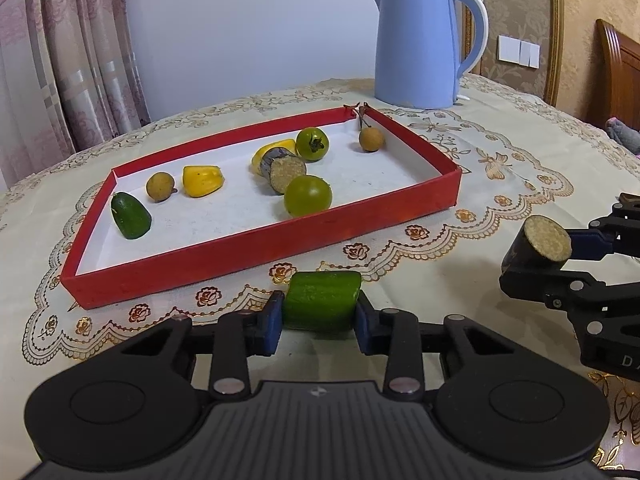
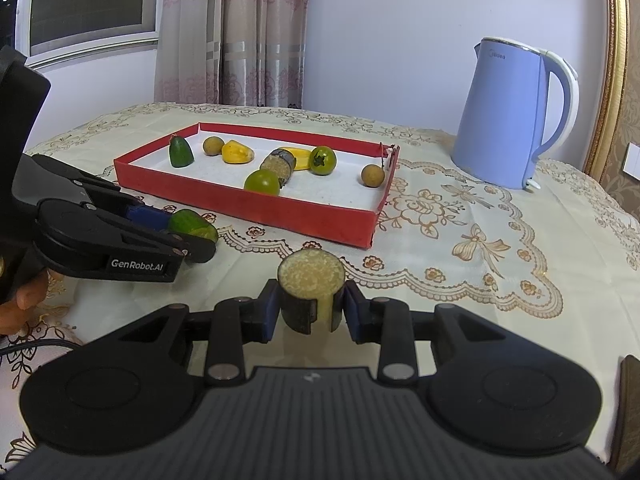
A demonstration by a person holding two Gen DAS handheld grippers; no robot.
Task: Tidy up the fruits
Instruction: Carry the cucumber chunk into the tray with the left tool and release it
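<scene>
My left gripper (image 1: 320, 320) is shut on a green cucumber piece (image 1: 322, 300), held just in front of the red tray (image 1: 260, 248). My right gripper (image 2: 310, 312) is shut on a dark-skinned sugarcane piece (image 2: 310, 284) with a pale cut end. In the left wrist view it shows at the right as the right gripper (image 1: 560, 264) with the sugarcane piece (image 1: 538, 246). The tray (image 2: 248, 204) holds another cucumber piece (image 1: 131, 216), two longans, two yellow pieces, a second sugarcane piece (image 1: 283, 172) and two green tomatoes (image 1: 308, 196).
A blue electric kettle (image 1: 420, 44) stands behind the tray on the lace tablecloth (image 1: 480, 184). Curtains and a wall lie beyond the table. A hand (image 2: 24, 300) shows at the left edge of the right wrist view.
</scene>
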